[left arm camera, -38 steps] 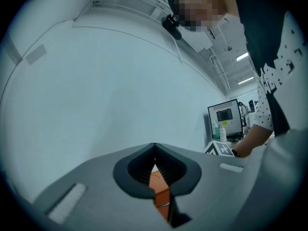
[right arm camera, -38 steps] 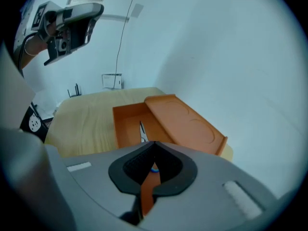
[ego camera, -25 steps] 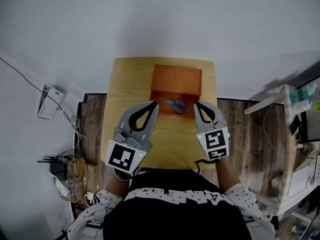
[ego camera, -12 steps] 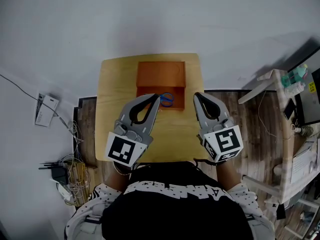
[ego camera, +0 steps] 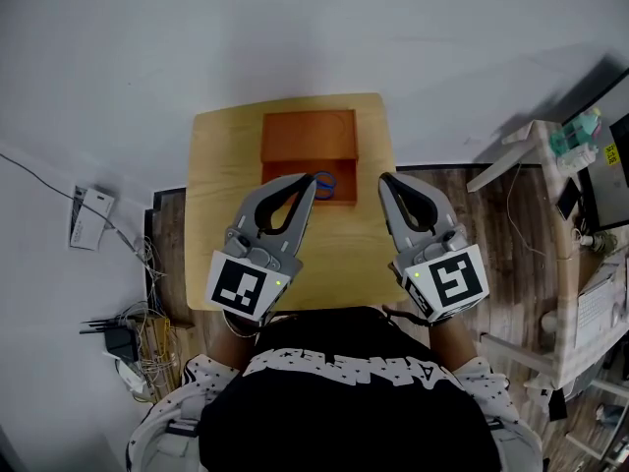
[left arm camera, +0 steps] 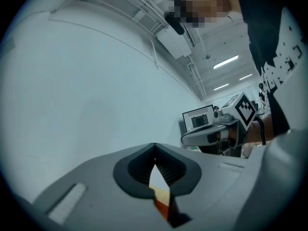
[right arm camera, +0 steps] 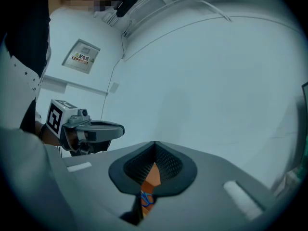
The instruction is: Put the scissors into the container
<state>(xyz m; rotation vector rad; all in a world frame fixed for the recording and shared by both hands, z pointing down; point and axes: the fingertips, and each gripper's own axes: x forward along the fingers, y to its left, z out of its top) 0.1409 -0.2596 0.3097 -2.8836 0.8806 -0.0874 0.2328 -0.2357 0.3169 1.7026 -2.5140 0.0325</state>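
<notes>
Both my grippers empty, scissors lying in the container.
The wooden table (ego camera: 221, 224) carries the orange container (ego camera: 308, 136) at its 12 o'clock end. My left gripper (ego camera: 310, 179) and right gripper (ego camera: 384, 178) hang above the table, each with jaws pressed together and pinching nothing. The left tip is at 9 o'clock of the blue-handled scissors (ego camera: 327, 187), the right at 3 o'clock, farther off. The scissors rest inside the container's 6 o'clock end.
</notes>
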